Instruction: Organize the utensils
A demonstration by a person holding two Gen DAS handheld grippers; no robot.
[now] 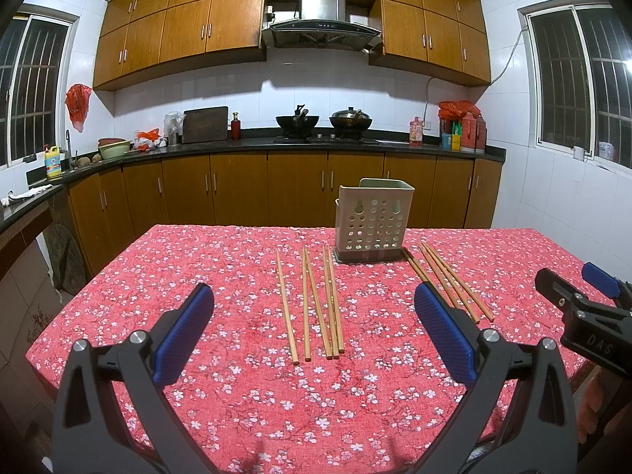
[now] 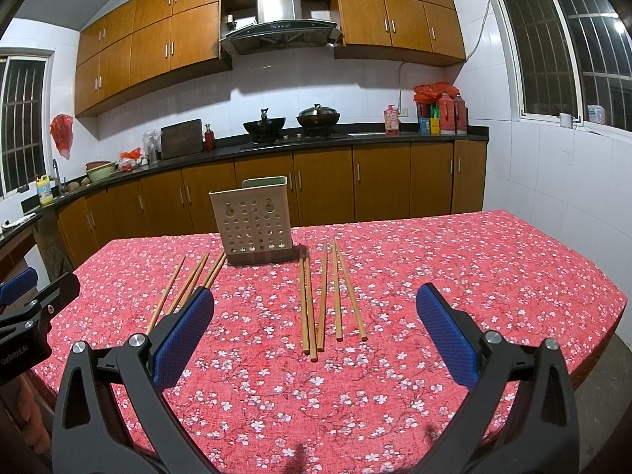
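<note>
A beige perforated utensil holder (image 1: pixel 373 221) (image 2: pixel 252 223) stands upright on the red floral tablecloth (image 1: pixel 245 395) (image 2: pixel 454 276). Two groups of wooden chopsticks lie flat in front of it. The left group (image 1: pixel 316 304) (image 2: pixel 185 288) has several sticks side by side; the right group (image 1: pixel 454 282) (image 2: pixel 328 300) also has several. My left gripper (image 1: pixel 314 296) hovers open above the near table, in line with the left group. My right gripper (image 2: pixel 315 298) is open too, facing the right group, with nothing between its fingers. The right gripper's tip (image 1: pixel 576 288) shows at the left view's right edge.
Behind the table runs a dark kitchen counter (image 1: pixel 256 144) with two woks (image 1: pixel 298 120), a cutting board and bottles. Wooden cabinets line the wall. The table's near and side edges drop to the floor (image 2: pixel 608 414).
</note>
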